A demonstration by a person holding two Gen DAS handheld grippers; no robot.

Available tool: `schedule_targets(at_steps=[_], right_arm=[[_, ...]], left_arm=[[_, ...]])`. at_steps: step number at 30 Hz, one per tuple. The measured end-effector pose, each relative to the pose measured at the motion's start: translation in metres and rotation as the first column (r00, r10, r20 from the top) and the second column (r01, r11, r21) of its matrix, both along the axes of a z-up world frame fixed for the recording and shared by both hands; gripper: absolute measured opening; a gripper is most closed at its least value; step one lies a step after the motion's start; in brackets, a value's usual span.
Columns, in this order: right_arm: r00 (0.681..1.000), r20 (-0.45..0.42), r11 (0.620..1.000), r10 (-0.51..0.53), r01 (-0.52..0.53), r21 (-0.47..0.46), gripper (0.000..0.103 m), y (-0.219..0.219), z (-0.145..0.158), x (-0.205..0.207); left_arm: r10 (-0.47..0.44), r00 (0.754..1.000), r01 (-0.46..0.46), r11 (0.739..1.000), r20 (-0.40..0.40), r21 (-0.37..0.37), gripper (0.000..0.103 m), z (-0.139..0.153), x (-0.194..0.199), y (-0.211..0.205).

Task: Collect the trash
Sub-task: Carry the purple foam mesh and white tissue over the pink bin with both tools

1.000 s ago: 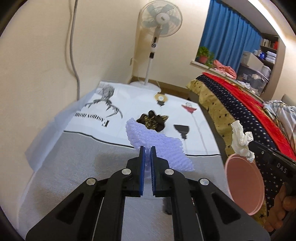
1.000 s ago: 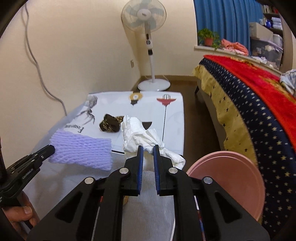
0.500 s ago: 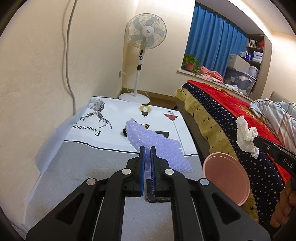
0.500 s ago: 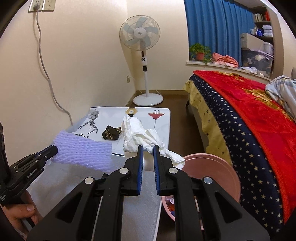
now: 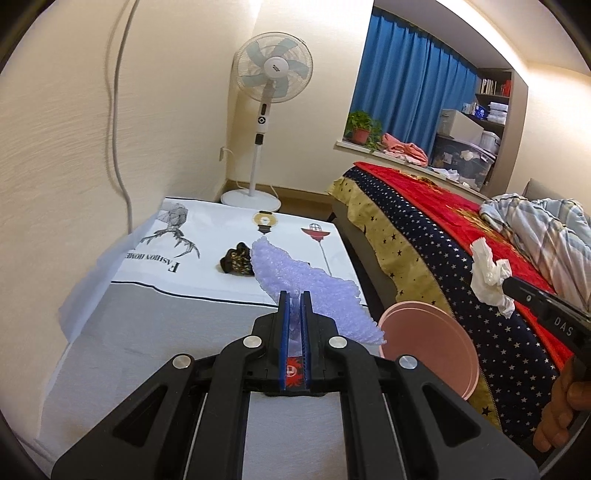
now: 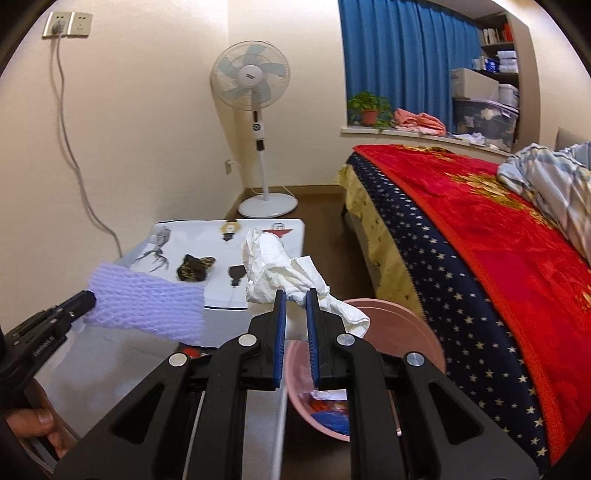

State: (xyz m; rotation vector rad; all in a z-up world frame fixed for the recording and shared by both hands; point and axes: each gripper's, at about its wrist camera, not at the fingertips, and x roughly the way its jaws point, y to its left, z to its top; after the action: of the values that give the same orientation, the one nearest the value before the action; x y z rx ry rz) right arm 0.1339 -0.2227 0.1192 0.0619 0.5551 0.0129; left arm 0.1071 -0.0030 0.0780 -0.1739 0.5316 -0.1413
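Over the last second both grippers had lifted their loads off the table and swung right, so the right gripper point(image 6: 294, 293), jaws clenched on the crumpled white tissue point(image 6: 284, 275), now hung above the pink bin point(image 6: 413, 317), seemingly ready to drop. The left gripper point(image 5: 294, 295) gripped the lilac foam fruit net point(image 5: 306, 284), a soft mesh sleeve held left of the bin, while a dark wrapper point(image 5: 236, 260) lay on the far table.

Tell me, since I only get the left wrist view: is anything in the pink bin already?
Observer: Yes. The right wrist view looks into the pink bin, and red, blue and white scraps lie at its bottom.
Operator: How is the white tissue gripped?
Observer: The right gripper pinches it at the fingertips, and its loose end overlaps the bin's rim.
Operator: Where does the wall cable end?
Observer: At a plug in a wall socket.
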Motion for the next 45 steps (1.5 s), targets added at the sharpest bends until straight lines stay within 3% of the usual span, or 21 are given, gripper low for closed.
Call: schedule_targets(at_steps=[30, 45], right_arm=[[0.99, -0.041, 0.99, -0.138, 0.138, -0.022, 0.011, -0.099, -0.025, 0.0], [0.983, -0.099, 0.988, -0.154, 0.155, 0.006, 0.012, -0.113, -0.044, 0.019]], left_arm=[[-0.153, 0.988, 0.153, 0.987, 0.001, 0.046, 0.006, -0.02, 0.03, -0.108], [-0.2, 0.979, 0.202, 0.977, -0.038, 0.074, 0.006, -0.044, 0.05, -0.145]])
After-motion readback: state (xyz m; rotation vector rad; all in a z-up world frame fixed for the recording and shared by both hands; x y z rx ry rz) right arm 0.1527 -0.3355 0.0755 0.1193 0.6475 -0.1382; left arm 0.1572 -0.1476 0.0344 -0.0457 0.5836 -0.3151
